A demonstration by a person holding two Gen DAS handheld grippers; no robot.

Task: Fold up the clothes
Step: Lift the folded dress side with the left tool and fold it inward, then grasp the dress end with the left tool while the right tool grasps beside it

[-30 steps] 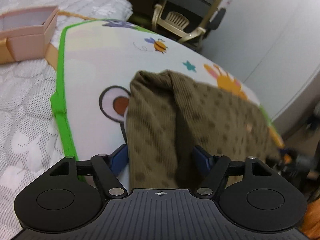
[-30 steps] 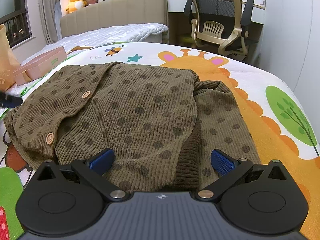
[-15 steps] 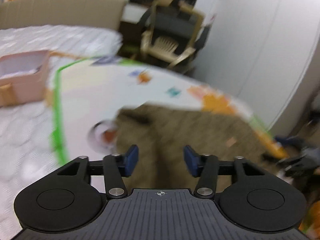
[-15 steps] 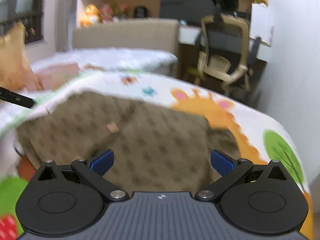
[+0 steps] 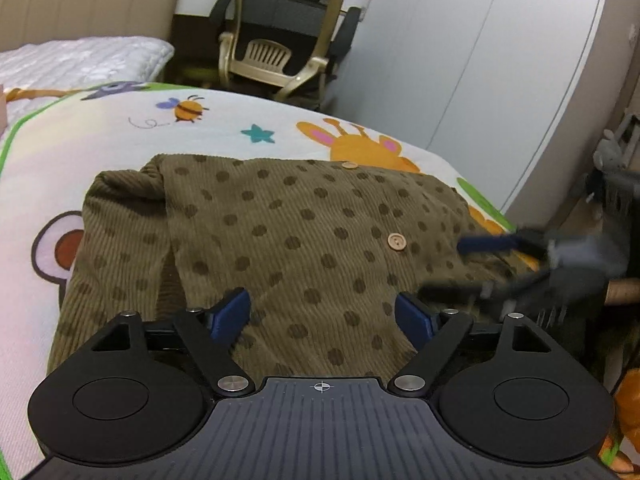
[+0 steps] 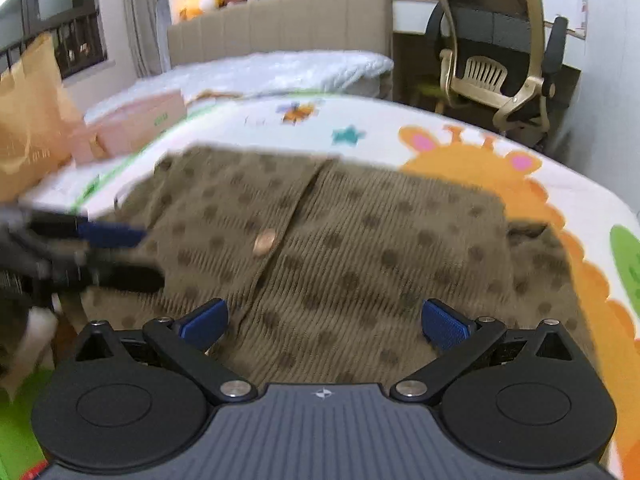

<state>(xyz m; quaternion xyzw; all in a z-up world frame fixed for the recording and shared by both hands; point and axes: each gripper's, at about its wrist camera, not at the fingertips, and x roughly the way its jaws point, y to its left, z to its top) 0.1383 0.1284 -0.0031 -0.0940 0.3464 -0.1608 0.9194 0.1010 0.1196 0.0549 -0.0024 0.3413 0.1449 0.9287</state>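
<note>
Brown dotted cardigan (image 5: pixel 304 240) lies folded on a cartoon-print mat (image 5: pixel 224 128) over the bed, pink box (image 6: pixel 132 124) at its far left, office chair (image 5: pixel 280 36) beyond; left gripper (image 5: pixel 324 316) and right gripper (image 6: pixel 324 320) both hover spread apart, holding nothing.

left wrist: low, near | right wrist: low, near | shared: cardigan (image 5: pixel 304 240)

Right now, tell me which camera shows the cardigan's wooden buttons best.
The left wrist view: it is sharp and shows two buttons, the nearer button and a farther button, on the cardigan. The right wrist view is motion-blurred and shows only one smeared button.
</note>
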